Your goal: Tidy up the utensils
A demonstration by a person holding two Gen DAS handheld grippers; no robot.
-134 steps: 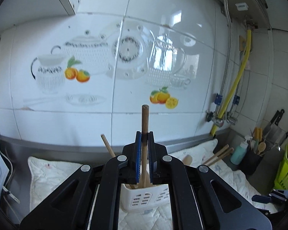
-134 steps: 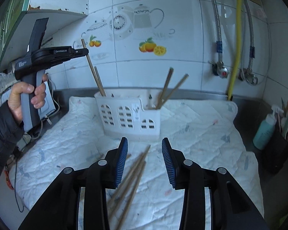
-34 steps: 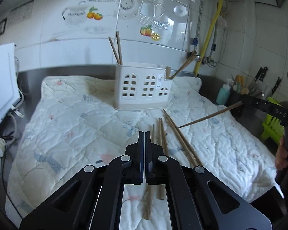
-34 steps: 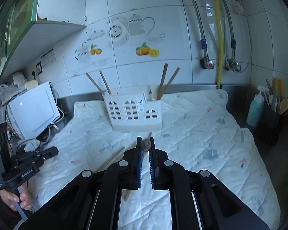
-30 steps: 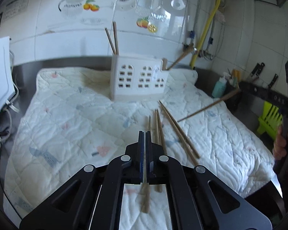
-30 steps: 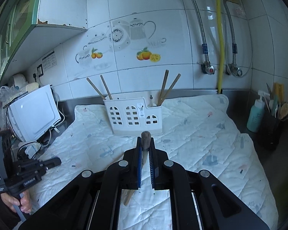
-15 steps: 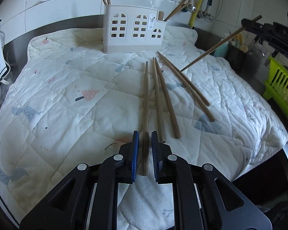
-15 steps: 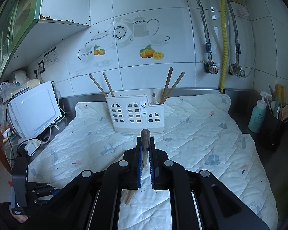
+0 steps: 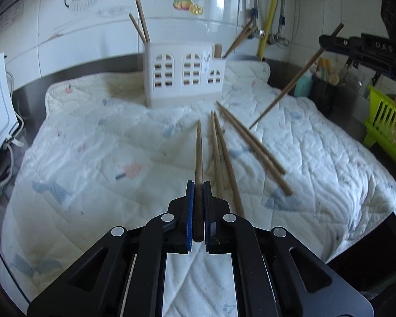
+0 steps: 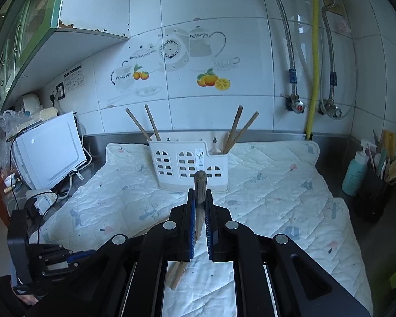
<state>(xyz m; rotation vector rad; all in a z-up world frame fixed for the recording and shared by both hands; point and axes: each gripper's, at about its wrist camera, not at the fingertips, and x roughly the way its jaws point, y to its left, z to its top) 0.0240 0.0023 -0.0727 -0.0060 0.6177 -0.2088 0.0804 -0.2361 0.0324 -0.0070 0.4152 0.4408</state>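
A white utensil holder [image 9: 183, 75] [image 10: 188, 163] stands at the back of a quilted mat, with two wooden chopsticks in its left part and two in its right. My left gripper [image 9: 198, 185] is shut on a wooden chopstick [image 9: 198, 155] that points toward the holder, low over the mat. Several loose chopsticks [image 9: 246, 144] lie on the mat to its right. My right gripper [image 10: 200, 194] is shut on another chopstick [image 10: 200, 185], held in the air; it also shows in the left wrist view [image 9: 295, 82], slanting down to the left.
The quilted mat [image 10: 277, 185] covers a steel counter. A white appliance [image 10: 48, 149] with cables sits at the left. A teal bottle [image 10: 355, 171] and a black utensil pot [image 10: 375, 192] stand at the right, with a green rack [image 9: 380, 121] nearby.
My left gripper closed on the leftmost chopstick on the mat and tilted up to face the holder. My right gripper rose a little with its chopstick.
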